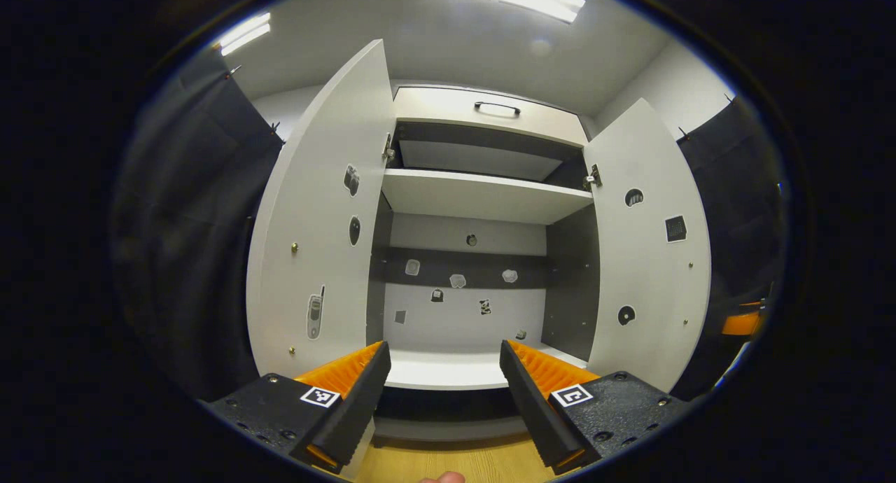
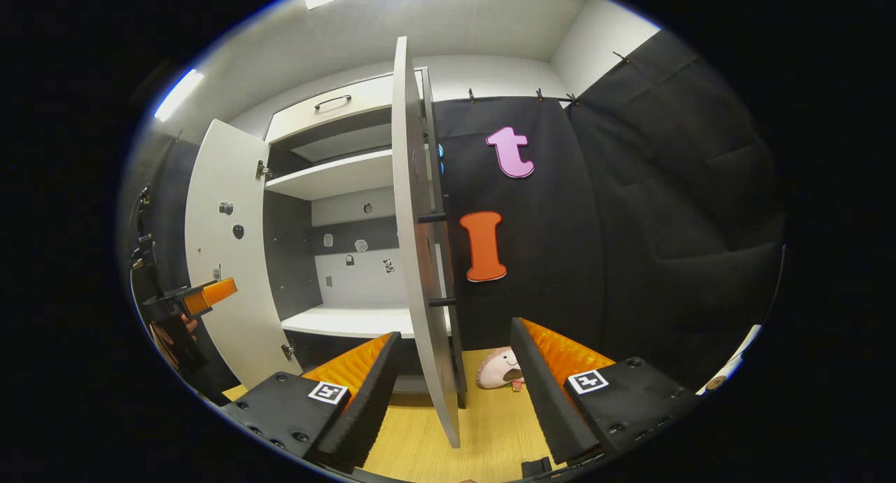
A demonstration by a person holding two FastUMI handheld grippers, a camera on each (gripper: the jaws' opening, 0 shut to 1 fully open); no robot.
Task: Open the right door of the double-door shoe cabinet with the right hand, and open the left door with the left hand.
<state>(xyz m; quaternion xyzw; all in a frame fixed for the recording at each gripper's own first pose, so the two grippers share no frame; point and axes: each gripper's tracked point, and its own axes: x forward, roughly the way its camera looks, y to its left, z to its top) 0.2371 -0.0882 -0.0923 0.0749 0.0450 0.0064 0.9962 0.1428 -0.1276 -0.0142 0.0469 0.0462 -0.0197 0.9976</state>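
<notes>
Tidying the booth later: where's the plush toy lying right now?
In the right gripper view, the plush toy lies on the wooden floor behind the open right door.

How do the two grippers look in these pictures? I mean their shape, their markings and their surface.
The left gripper has two wedge-shaped fingers with ribbed inner faces on textured black blocks fastened with screws. Each block carries a small square black-and-white marker. The right gripper is built the same way, with a marker on each block. No sleeve or cable is clearly visible.
</notes>
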